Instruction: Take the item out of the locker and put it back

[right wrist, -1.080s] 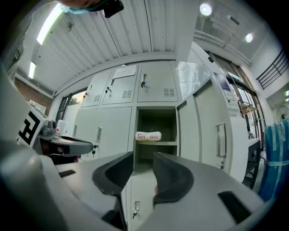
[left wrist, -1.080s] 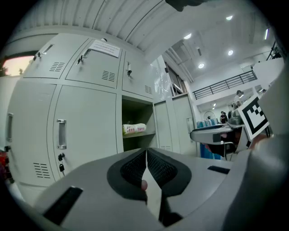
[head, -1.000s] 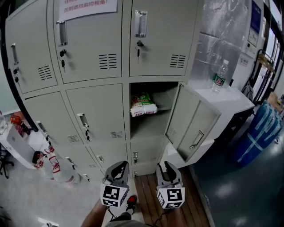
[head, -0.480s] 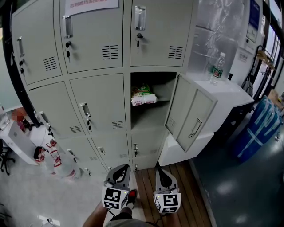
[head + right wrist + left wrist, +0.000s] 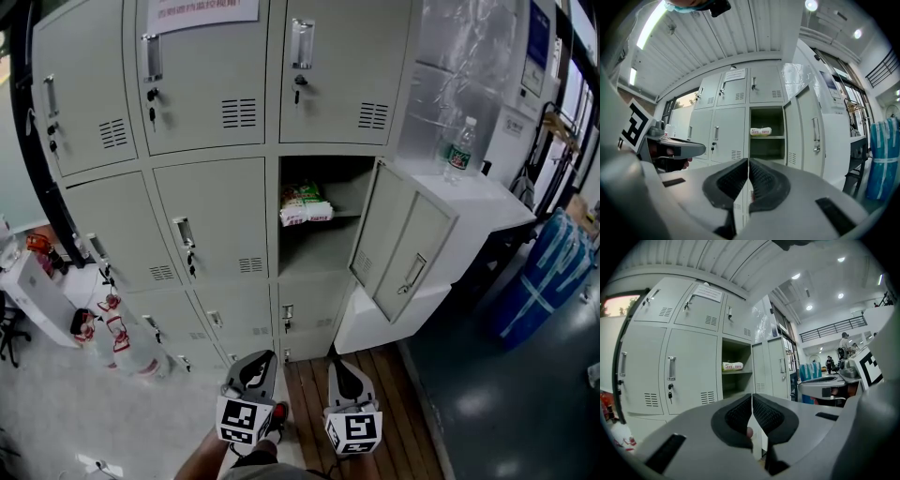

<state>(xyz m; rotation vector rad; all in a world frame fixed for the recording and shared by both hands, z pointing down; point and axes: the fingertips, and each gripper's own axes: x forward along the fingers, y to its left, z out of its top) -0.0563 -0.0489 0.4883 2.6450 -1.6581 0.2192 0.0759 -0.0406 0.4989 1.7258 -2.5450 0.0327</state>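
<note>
Head view: packet (image 5: 306,204) sits at the shelf's (image 5: 349,215) left front edge inside the open locker (image 5: 323,258). Left tongs (image 5: 261,364) and right tongs (image 5: 339,364) hang low, both pinched shut and empty. Best spread one pair wide before reaching in, steering clear of the door (image 5: 401,251)

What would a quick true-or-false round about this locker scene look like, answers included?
1. One locker door stands open. True.
2. A packet lies on the shelf inside the open locker. True.
3. The right gripper holds the packet. False: its jaws are shut on nothing.
4. The left gripper has its jaws wide apart. False: they are shut.
5. The water bottle stands on the floor. False: it stands on the white cabinet.
</note>
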